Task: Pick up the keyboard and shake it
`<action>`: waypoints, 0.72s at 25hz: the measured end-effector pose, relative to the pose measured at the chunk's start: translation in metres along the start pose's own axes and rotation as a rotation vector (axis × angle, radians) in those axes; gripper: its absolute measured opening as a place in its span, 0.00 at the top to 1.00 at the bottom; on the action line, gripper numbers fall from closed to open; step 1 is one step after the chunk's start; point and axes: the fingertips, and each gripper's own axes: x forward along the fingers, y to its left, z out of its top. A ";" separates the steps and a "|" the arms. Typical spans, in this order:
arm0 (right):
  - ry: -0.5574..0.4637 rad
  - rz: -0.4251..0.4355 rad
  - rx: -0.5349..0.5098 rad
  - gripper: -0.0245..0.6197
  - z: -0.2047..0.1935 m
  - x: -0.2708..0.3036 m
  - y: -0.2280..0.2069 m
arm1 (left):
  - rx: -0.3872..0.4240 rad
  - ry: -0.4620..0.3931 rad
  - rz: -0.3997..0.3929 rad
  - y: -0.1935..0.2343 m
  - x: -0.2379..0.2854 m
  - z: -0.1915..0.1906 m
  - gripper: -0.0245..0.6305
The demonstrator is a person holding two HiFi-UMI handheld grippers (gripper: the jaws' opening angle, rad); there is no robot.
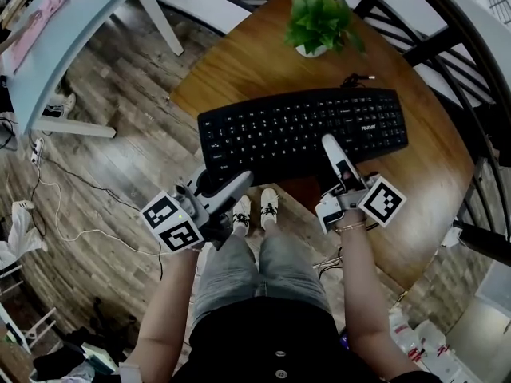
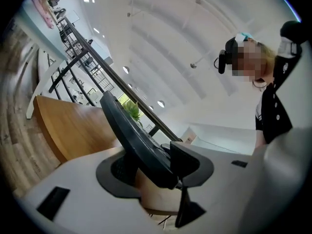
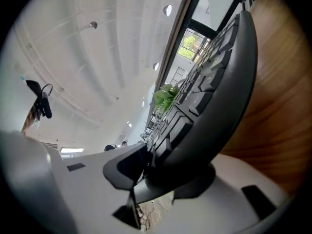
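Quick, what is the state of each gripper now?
The left gripper is closed on the keyboard.
The right gripper is closed on the keyboard too.

I see the keyboard: black, full-size, number pad at its right end, keys facing up. It runs lengthwise over the wooden surface, with its left end out past the rim. My left claw pinches the near edge by the left corner, and my right claw pinches it right of middle. Seen along each claw, the keyboard is tilted, its underside clear of the wood. Its cable leaves the far edge.
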 end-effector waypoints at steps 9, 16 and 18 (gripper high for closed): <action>0.046 -0.117 0.085 0.69 -0.013 0.010 -0.034 | -0.101 -0.008 0.047 0.024 0.003 -0.008 0.67; 0.044 -0.164 0.134 0.68 -0.020 0.004 -0.048 | -0.138 0.007 0.064 0.026 0.004 -0.014 0.67; 0.047 -0.169 0.134 0.68 -0.021 0.003 -0.051 | -0.141 0.015 0.071 0.026 0.005 -0.016 0.67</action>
